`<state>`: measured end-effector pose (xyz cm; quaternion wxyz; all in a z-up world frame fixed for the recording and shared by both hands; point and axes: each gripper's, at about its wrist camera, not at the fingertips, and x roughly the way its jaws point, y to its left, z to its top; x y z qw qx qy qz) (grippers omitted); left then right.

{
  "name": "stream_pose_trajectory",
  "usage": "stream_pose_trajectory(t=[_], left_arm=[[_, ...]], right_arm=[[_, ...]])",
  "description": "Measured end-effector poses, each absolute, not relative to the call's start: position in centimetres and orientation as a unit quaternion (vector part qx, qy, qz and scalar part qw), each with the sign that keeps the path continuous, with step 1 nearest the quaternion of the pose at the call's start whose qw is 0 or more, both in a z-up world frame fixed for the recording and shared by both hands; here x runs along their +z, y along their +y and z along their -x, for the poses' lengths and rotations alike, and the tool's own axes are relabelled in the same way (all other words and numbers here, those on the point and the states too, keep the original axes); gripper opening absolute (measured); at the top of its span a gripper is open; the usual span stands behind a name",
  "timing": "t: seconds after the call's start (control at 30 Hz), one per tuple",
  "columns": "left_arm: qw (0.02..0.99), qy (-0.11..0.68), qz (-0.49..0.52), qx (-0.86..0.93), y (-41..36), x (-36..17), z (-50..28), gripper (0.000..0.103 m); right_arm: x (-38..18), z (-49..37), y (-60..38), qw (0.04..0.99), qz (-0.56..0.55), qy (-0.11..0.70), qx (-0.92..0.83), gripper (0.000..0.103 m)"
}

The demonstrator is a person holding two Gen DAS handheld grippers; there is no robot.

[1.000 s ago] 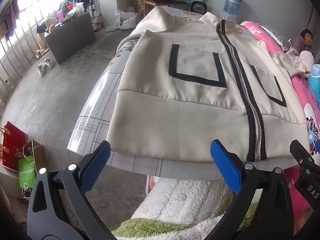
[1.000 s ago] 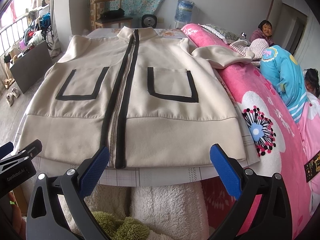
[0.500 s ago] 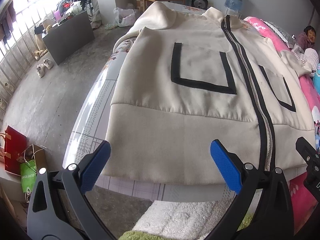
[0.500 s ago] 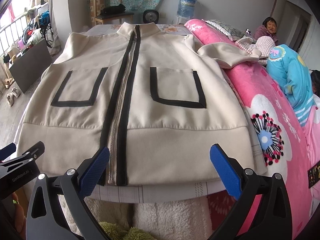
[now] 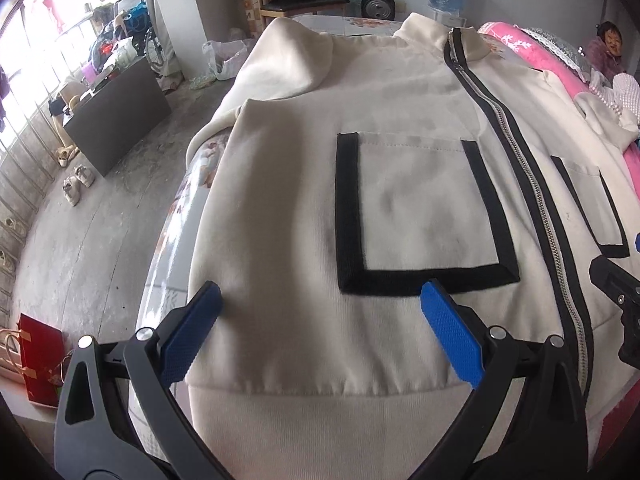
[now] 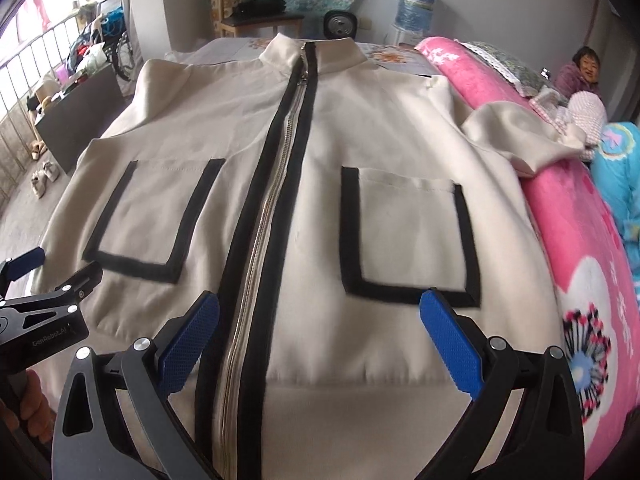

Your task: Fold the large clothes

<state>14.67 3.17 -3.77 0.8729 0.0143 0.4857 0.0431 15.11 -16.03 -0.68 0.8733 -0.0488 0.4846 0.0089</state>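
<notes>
Trouble, as we judge it, starts with the biggest thing: the cream jacket (image 6: 400, 152) lies zipped and face up across the bed (image 5: 176, 216), its far sleeve draped onto the pink blanket (image 6: 568, 232), so a fold begun now could drag that sleeve crooked or pull the body off the near edge. Smaller risk: pinching only the top layer, since the hem band is thick. Our left gripper (image 5: 320, 320) hangs with jaws wide apart over the hem, the black-trimmed pocket (image 5: 420, 216) just beyond its tips. Our right gripper (image 6: 320, 322) is likewise spread and empty, the zipper (image 6: 272, 208) running under its left finger.
</notes>
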Motion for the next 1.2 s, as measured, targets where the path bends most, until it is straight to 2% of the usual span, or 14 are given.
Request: stream_pose_trajectory(t=[0.3, 0.5, 0.8, 0.97, 1.1, 1.17, 1.2], left_arm=[[0.877, 0.48, -0.001, 0.014, 3.3, -4.6, -17.1, 0.097], [0.884, 0.466, 0.002, 0.02, 3.2, -4.8, -16.7, 0.097], [0.883, 0.469, 0.01, -0.002, 4.6, -3.5, -17.1, 0.097], [0.913, 0.404, 0.035, 0.052, 10.4, 1.2, -17.3, 0.097], [0.914, 0.377, 0.119, 0.089, 17.6, 3.2, -18.4, 0.096], [0.902, 0.373, 0.196, 0.089, 22.0, 2.5, -19.3, 0.096], [0.894, 0.375, 0.227, 0.088, 23.6, 1.9, -19.7, 0.096]], right_arm=[[-4.0, -18.9, -15.9, 0.858, 0.026, 0.511, 0.048, 0.098], [-4.2, -18.6, -15.9, 0.867, 0.032, 0.493, 0.057, 0.098], [-3.2, -19.8, -15.7, 0.853, 0.029, 0.515, 0.076, 0.098], [-0.9, -21.0, -13.6, 0.872, 0.047, 0.476, 0.108, 0.098], [-0.6, -22.4, -11.6, 0.875, 0.068, 0.462, 0.128, 0.098], [-0.8, -23.1, -10.8, 0.873, 0.071, 0.463, 0.137, 0.092], [-1.1, -23.5, -10.4, 0.871, 0.072, 0.466, 0.139, 0.086]])
